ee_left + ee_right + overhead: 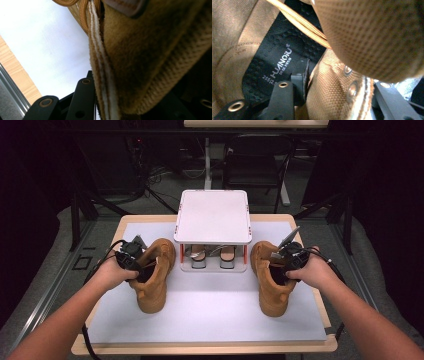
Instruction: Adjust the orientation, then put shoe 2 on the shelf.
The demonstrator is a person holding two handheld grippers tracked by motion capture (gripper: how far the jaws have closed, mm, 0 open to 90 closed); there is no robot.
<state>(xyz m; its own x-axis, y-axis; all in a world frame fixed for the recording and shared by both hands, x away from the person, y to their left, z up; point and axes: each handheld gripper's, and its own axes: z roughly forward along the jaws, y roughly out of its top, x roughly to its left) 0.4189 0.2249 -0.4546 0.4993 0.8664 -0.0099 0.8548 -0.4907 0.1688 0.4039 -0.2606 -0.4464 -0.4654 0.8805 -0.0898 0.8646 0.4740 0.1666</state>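
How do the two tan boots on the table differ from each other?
The left boot lies left of the white shoe rack, clamped at its collar by the left gripper; the right boot lies right of it, clamped by the right gripper. The left boot's toe angles rightward, the right boot's leftward. Both are tan lace-up boots resting on the white mat.

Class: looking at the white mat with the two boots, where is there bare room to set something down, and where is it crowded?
Free: the mat between the left boot and right boot, and its near strip. Crowded: the rack at the back, flanked closely by both boots.
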